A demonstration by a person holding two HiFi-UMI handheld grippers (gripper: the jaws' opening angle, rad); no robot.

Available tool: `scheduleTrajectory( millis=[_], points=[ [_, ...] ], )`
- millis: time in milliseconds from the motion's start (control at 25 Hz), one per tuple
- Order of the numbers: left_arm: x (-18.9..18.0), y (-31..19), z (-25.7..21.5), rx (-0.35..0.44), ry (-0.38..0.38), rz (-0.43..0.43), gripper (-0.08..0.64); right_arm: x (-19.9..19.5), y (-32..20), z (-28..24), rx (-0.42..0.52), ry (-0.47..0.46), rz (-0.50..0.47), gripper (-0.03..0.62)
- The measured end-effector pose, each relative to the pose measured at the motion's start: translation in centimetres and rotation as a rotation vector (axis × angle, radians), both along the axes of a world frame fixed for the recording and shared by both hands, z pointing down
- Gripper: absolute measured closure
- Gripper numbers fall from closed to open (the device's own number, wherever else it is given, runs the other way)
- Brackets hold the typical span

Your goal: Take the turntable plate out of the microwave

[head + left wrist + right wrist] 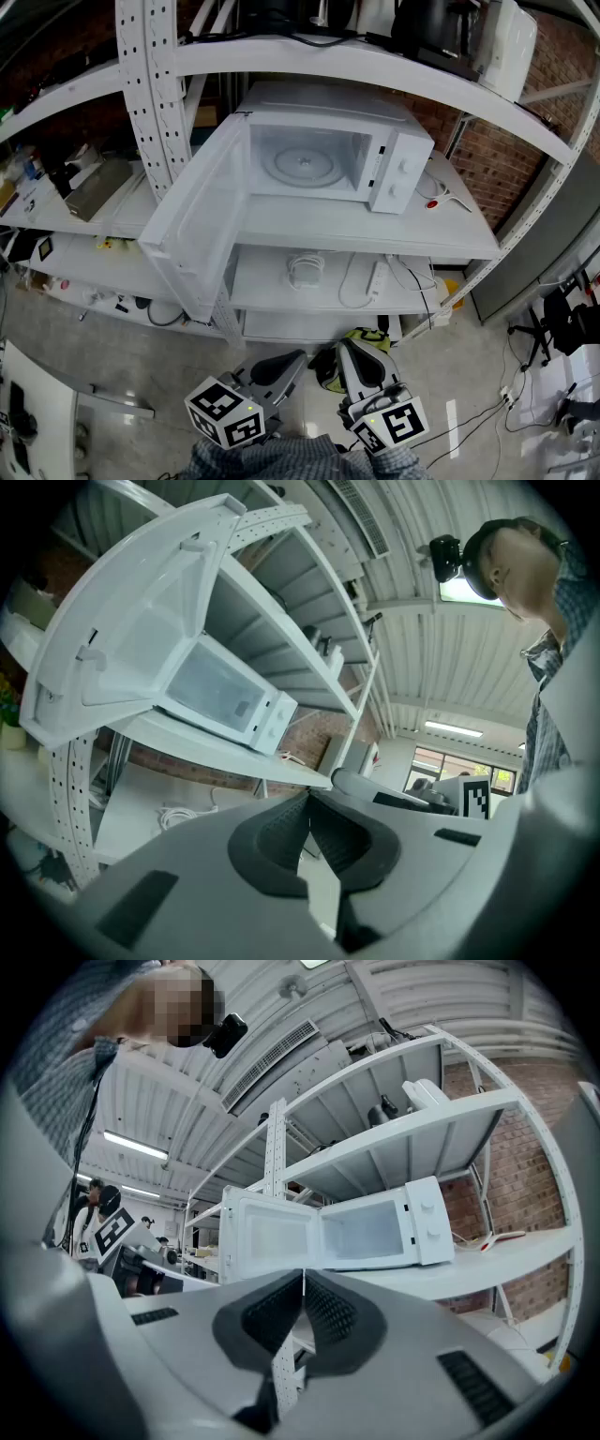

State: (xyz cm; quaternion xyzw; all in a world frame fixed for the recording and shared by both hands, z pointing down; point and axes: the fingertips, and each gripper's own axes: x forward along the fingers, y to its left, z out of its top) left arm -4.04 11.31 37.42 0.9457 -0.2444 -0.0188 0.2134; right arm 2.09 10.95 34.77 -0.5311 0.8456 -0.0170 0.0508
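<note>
The turntable plate [307, 166] lies flat on the floor of the microwave [403, 167], which stands on the middle shelf [375, 234] toward its back edge, with its door [192, 225] swung wide to the left, out past the shelf's front edge. Both tools hang well apart from the plate, low by the person's body and in front of the shelving. The left gripper [296, 357] and right gripper [345, 348] each point level with pads pressed together on nothing.
</note>
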Motion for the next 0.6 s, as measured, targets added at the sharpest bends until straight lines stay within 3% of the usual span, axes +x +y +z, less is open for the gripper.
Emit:
scheduleTrajectory(
  millis=[600],
  points=[
    [0.33,0.76,-0.06,0.003,-0.008,-0.015,0.551,0.66,0.82,0.12,-0.008,-0.027,-0.006,0.571]
  ],
)
